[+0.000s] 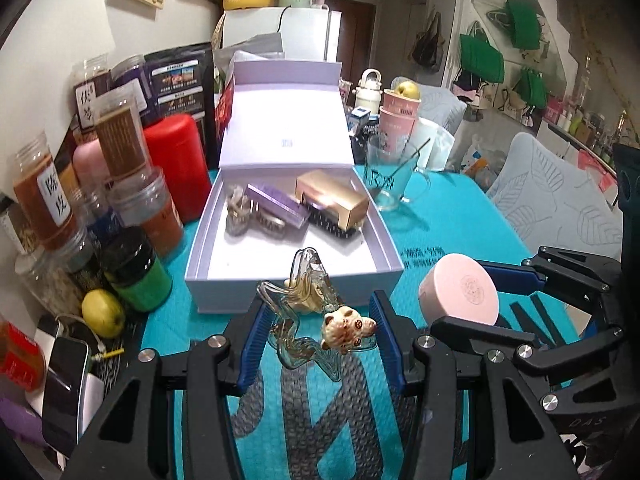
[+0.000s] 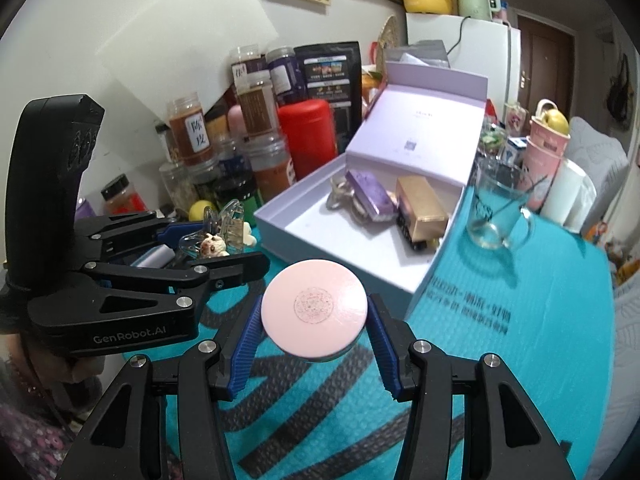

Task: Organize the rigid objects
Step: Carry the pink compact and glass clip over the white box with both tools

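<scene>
An open lilac gift box [image 1: 200, 256] [image 2: 360, 276] lies on the teal table with a gold box [image 1: 334, 196] [image 2: 420, 204], a purple box [image 1: 276, 204] [image 2: 366, 192] and small trinkets inside. My left gripper [image 1: 320, 320] [image 2: 224, 240] is shut on a clear glass star-shaped bottle with a cream bear charm [image 1: 348, 326] [image 2: 212, 246], just in front of the box. My right gripper [image 2: 314, 320] [image 1: 468, 292] is shut on a round pink compact [image 2: 314, 310] [image 1: 460, 292], right of the left gripper and near the box's front corner.
Spice jars [image 1: 44, 196], a red canister [image 1: 176, 168] [image 2: 308, 140], a green jar [image 1: 138, 276] and a lemon [image 1: 103, 312] crowd the left side. A glass mug with a spoon [image 1: 390, 176] [image 2: 500, 212] and pink cups [image 1: 400, 116] stand behind right. A phone [image 1: 66, 388] lies at the left edge.
</scene>
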The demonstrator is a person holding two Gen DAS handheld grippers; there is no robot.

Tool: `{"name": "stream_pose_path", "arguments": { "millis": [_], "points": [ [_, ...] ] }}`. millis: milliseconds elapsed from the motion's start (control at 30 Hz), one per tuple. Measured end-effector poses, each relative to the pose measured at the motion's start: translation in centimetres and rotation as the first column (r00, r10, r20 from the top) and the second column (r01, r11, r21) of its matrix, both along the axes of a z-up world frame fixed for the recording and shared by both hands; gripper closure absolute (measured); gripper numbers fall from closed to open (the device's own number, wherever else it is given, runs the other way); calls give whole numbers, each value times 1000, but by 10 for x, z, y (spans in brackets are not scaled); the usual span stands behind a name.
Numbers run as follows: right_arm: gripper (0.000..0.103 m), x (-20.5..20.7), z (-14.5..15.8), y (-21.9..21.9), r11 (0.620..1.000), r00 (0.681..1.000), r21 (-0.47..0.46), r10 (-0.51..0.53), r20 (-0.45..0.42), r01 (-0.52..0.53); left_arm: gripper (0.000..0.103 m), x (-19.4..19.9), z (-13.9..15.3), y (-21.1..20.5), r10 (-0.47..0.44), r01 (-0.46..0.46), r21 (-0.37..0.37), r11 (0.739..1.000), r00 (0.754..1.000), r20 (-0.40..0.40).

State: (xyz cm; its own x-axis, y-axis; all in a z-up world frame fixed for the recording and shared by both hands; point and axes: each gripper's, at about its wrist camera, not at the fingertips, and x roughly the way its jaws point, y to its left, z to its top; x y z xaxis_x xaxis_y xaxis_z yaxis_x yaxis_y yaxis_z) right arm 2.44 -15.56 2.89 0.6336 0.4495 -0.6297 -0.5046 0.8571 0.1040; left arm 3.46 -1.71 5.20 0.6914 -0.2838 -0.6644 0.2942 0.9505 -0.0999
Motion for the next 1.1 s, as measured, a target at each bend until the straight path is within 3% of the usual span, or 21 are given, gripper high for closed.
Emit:
{"name": "stream_pose_path", "arguments": {
  "millis": [700, 1100],
  "points": [
    [52, 58, 40, -9, 1000, 994, -13, 15, 110, -14, 54, 59, 33, -6, -13, 13, 1, 1000, 998, 63],
    [52, 99, 30, 0, 1000, 996, -1, 19, 82, -19, 54, 100, 19, -1, -24, 23, 18, 1000, 999, 37]
  ]
}}
